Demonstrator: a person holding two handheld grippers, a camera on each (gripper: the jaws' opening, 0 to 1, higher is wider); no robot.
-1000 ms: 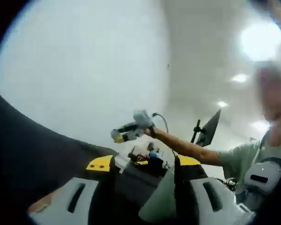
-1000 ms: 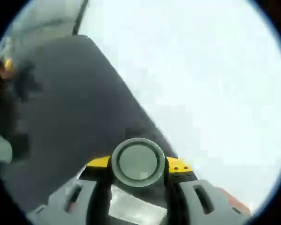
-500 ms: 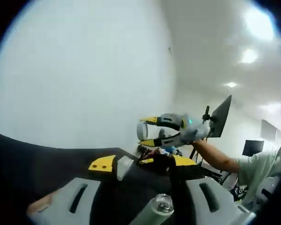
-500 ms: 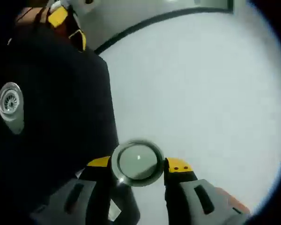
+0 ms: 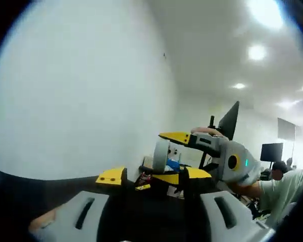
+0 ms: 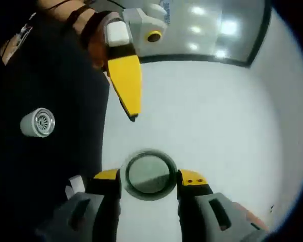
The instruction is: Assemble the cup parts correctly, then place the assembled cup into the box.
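A: Where do the edges run, and what open room is there?

B: In the right gripper view a black surface (image 6: 45, 166) fills the left side, and its edge runs down against a pale floor (image 6: 202, 121) that spreads open to the right. A dark strip borders that floor at the top. In the left gripper view a large white wall (image 5: 81, 91) fills the left half, with ceiling lights (image 5: 265, 11) high on the right.

A: The jaws?

B: The right gripper (image 6: 149, 177) has its yellow-tipped jaws closed against a round cup lid (image 6: 149, 174), seen face-on between them. In the left gripper view that gripper (image 5: 171, 157) comes in from the right, carrying the same lid (image 5: 160, 156) edge-on. The left gripper (image 5: 154, 177) stands with its jaws apart; I cannot tell if anything lies between them. Its yellow tip (image 6: 127, 85) reaches into the right gripper view from above.

A: Other cup parts?

B: A small silver ribbed cap (image 6: 38, 122) lies on the black surface, well apart from the lid.

A: Any writing or containers?

B: None I can read or make out.
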